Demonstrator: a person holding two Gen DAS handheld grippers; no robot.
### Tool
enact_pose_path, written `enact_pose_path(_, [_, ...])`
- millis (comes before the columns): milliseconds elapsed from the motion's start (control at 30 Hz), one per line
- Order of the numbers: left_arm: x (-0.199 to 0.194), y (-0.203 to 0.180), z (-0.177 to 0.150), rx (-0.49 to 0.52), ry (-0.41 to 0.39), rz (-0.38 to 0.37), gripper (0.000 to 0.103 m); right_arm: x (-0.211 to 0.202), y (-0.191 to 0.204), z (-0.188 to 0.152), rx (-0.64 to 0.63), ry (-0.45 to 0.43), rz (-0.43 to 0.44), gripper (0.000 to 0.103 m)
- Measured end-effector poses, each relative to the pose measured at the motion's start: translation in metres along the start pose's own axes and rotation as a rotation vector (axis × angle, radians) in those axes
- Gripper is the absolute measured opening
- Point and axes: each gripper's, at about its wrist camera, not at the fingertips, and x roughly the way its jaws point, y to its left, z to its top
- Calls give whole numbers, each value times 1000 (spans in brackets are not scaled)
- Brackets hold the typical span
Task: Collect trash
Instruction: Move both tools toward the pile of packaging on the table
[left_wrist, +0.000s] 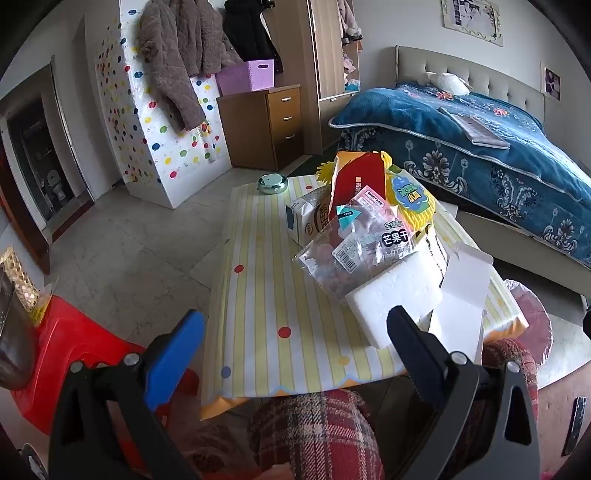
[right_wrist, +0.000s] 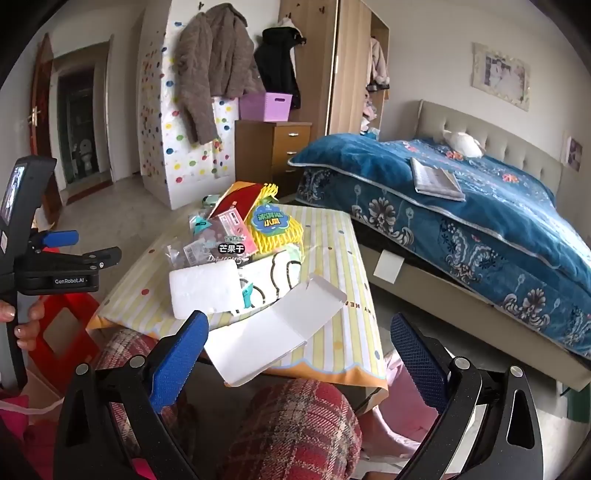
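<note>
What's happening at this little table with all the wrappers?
A seated person holds a two-finger gripper in each hand, both open and empty. The left gripper and right gripper hover at the near edge of the striped table. Trash waits untouched: a foam block, an opened white box and snack wrappers.

The table cloth (left_wrist: 266, 295) is striped in pale yellow and white, dotted with red, blue and orange, and edged in orange. A white foam block (left_wrist: 395, 299), a yellow foam net (right_wrist: 273, 232) with a blue-and-green label, and a red packet (left_wrist: 358, 181) are seen on it. The gripper pads (right_wrist: 177, 362) are coloured blue on black frames, and the knees (right_wrist: 295, 424) are clad in red plaid.
</note>
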Motion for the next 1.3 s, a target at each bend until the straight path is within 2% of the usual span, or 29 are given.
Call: enact_pose_path(1300, [0,0,-1,-1,0,1,96,-1,-1,-2,0,1,1,98])
